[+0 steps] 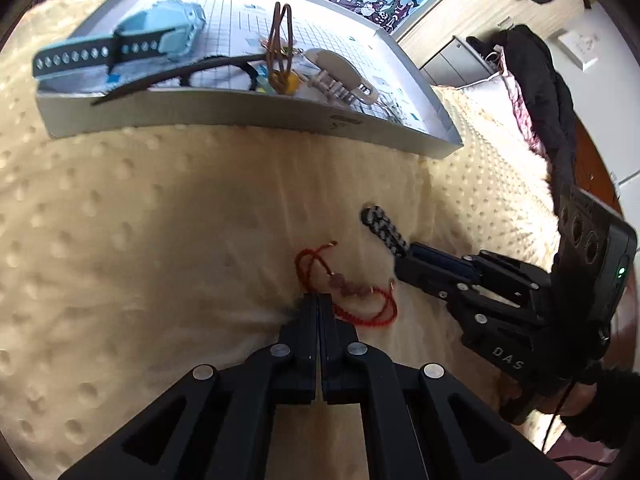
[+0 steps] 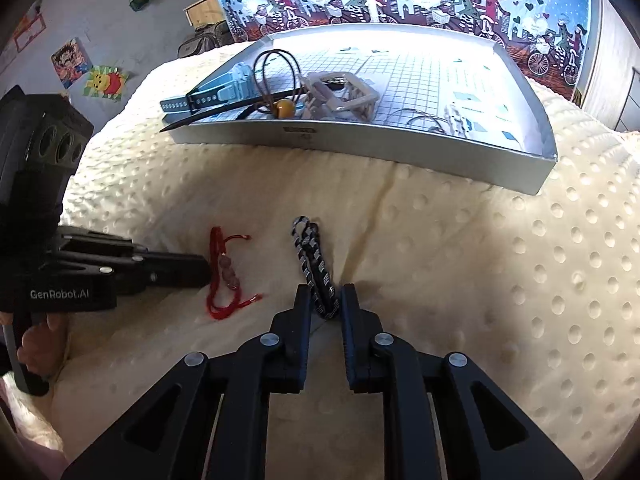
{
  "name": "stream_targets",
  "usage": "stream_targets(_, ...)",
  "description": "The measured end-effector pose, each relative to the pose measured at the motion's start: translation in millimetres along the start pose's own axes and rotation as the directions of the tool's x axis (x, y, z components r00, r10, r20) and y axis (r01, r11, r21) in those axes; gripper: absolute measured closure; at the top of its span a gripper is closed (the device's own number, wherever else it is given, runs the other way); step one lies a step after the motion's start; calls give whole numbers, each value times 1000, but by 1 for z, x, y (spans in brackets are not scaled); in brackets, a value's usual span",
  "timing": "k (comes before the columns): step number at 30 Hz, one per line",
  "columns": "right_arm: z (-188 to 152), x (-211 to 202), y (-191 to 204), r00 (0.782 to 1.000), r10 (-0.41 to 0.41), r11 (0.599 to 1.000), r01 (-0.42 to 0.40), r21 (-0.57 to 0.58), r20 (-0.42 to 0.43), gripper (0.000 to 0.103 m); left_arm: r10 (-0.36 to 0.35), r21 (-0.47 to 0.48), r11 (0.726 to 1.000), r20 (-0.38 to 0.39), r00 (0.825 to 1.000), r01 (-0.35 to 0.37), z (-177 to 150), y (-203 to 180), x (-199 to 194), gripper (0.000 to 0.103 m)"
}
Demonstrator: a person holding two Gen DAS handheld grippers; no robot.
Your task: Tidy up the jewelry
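in the left wrist view, the left gripper (image 1: 318, 300) has its 2 fingers pressed together with no gap, tips down on the cream dotted blanket (image 1: 140, 220) right at the edge of the red string bracelet (image 1: 348, 288); whether any of the cord is pinched between them cannot be told. the bracelet lies loose on the blanket, its pink beads just past the fingertips. to the right, the right gripper (image 1: 404, 256) reaches in from the side, its tips at the near end of the black and white braided bracelet (image 1: 382, 228), which lies on the blanket near the red one but apart from it. further back sits a shallow grey tray (image 1: 240, 116) with a grid-lined floor, holding a light blue watch (image 1: 120, 44), a brown hair tie (image 1: 280, 40) with a yellow bead, a black hair band (image 1: 176, 74) and a beige hair clip (image 1: 344, 76). in the right wrist view, the right gripper (image 2: 325, 300) is partly open, its 2 fingers standing either side of the braided bracelet (image 2: 316, 268) at its near end, the left finger about touching it and a small gap on the right. the red bracelet (image 2: 224, 272) lies to the left, with the closed left gripper (image 2: 206, 268) beside it, held by a hand (image 2: 36, 340). the tray (image 2: 400, 148) sits beyond on the blanket (image 2: 520, 280), the watch (image 2: 216, 88), hair tie (image 2: 280, 76) and clip (image 2: 344, 96) in its left half.
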State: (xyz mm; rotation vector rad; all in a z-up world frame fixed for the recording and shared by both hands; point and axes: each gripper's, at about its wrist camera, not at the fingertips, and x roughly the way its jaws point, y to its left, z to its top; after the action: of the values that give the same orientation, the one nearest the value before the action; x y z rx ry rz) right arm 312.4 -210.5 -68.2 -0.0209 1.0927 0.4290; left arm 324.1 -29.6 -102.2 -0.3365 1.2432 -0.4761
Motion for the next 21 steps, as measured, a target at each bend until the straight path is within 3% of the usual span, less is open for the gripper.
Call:
stream_targets(4, -1, 4, -7, 1000, 11, 1000, -11, 16, 4, 82, -57, -49, 997, -6, 998, 57, -1, 4, 2, 102)
stream_targets(8, -3, 7, -11, 999, 32, 999, -32, 34, 8, 80, -94, -56, 994, 43, 995, 96, -8, 6, -5, 101)
stream_targets(14, -5, 9, -8, 999, 38, 999, -38, 37, 20, 77, -61, -32, 997, 46, 997, 63, -4, 0, 2, 101)
stream_targets(21, -4, 10, -9, 999, 44, 998, -45, 39, 24, 74, -39, -67, 997, 60, 997, 43, -1, 5, 2, 101)
